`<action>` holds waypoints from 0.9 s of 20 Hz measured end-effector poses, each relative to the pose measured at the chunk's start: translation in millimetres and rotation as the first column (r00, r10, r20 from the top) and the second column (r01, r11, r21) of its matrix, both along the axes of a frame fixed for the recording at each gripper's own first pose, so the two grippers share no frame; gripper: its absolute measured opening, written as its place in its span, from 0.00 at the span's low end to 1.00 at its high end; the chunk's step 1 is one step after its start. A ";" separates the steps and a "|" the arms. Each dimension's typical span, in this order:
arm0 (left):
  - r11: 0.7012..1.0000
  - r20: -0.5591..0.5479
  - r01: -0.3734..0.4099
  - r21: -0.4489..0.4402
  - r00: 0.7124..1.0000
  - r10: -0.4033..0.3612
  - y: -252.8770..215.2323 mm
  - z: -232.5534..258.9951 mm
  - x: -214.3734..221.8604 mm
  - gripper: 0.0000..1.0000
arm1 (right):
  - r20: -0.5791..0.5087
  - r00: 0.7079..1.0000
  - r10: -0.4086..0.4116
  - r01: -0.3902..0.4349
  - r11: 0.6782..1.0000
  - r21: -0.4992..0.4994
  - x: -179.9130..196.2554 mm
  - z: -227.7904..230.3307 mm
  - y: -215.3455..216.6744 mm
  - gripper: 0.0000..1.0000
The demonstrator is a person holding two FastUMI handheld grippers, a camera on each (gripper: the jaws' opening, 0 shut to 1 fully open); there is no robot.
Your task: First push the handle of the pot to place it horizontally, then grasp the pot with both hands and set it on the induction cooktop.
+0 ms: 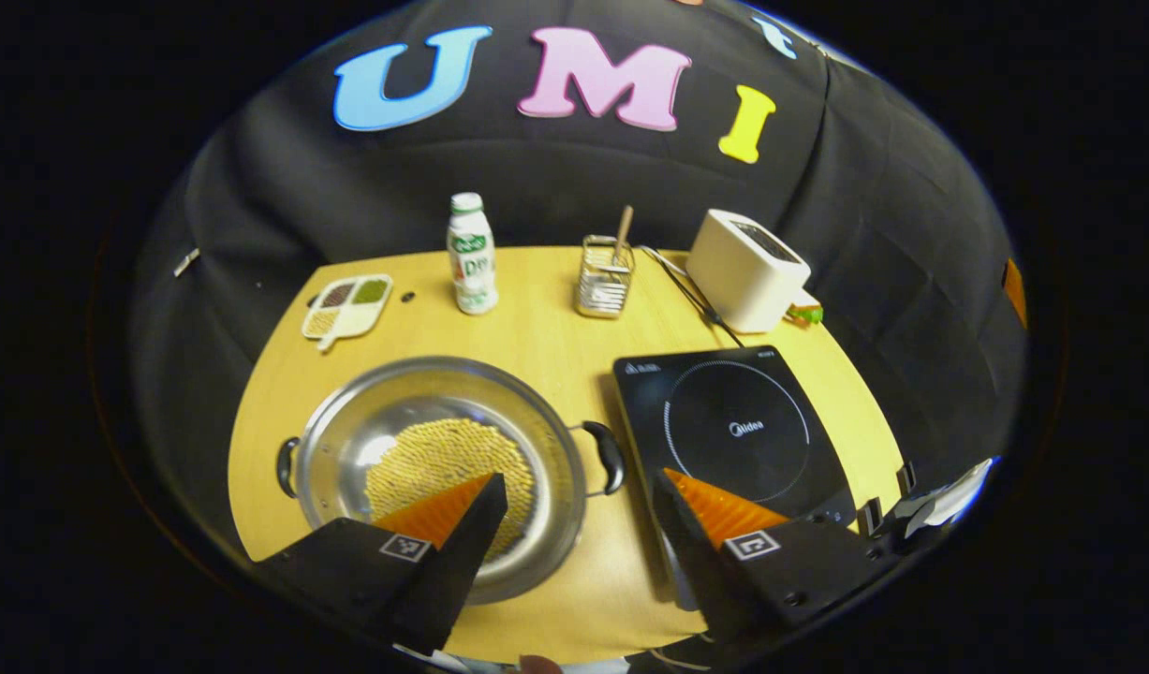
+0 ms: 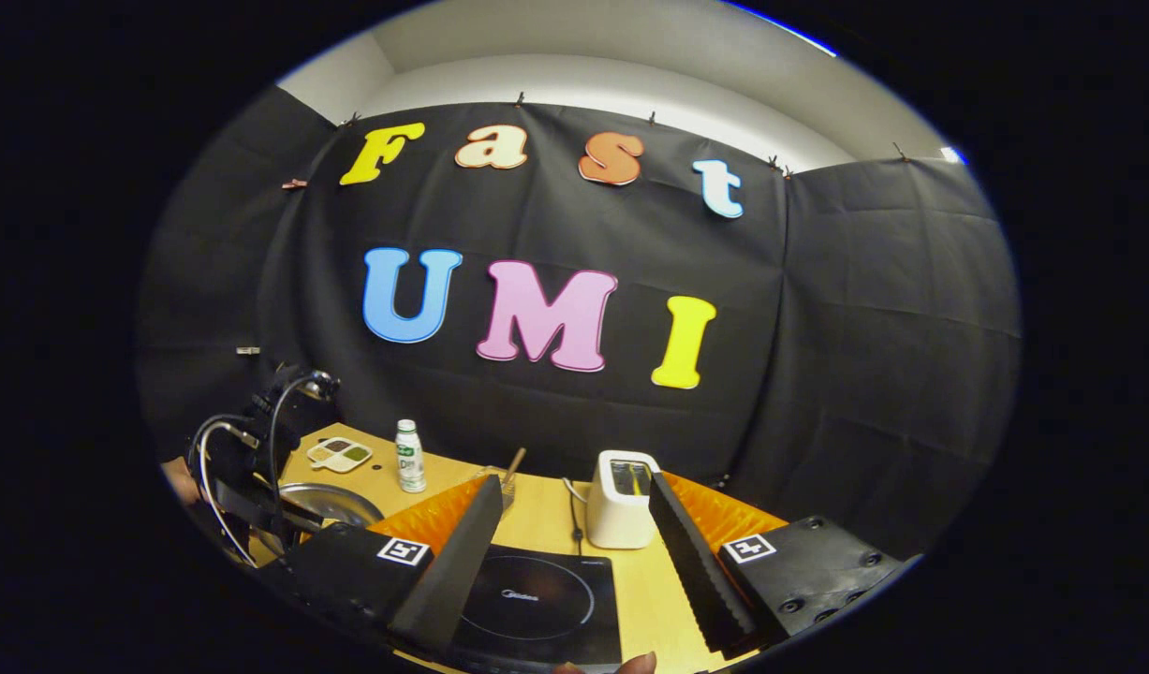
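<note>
Hovering above the wooden worktop [image 1: 555, 309], my left gripper [image 1: 579, 491] is spread wide, holding nothing. Below it sits the steel pot [image 1: 349, 440] (pale grains inside), its two black handles [image 1: 607, 456] pointing left and right, just beside the black induction cooktop [image 1: 733, 431]. My right gripper [image 2: 569, 520], also spread and empty, hangs over the cooktop, facing a white toaster [image 2: 616, 505].

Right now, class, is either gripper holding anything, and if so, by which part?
Nothing is held. The left gripper is open above the table, over the pot; the right gripper is open above the induction cooktop.
</note>
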State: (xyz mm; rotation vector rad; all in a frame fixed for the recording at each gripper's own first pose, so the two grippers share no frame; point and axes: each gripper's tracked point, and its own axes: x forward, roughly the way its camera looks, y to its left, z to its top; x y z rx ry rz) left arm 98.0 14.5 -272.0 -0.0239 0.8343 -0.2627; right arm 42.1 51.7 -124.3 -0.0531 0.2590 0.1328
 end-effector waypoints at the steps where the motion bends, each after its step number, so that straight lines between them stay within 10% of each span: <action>1: 1.000 0.009 -0.011 0.005 1.000 0.011 15.2 4.3 -1.8 0.98 | -0.022 0.999 0.025 -0.025 1.000 0.014 0.5 -9.7 16.3 0.98; 10: 0.987 -0.030 -0.160 0.029 0.987 0.161 187.4 -20.3 -15.8 0.96 | -0.255 0.945 0.207 -0.176 0.975 0.139 5.2 -105.6 144.4 0.98; 18: 0.984 -0.133 -0.173 0.031 0.975 0.176 249.1 -70.9 4.3 0.95 | -0.504 0.821 0.268 -0.208 0.963 0.172 2.8 -201.2 194.1 0.99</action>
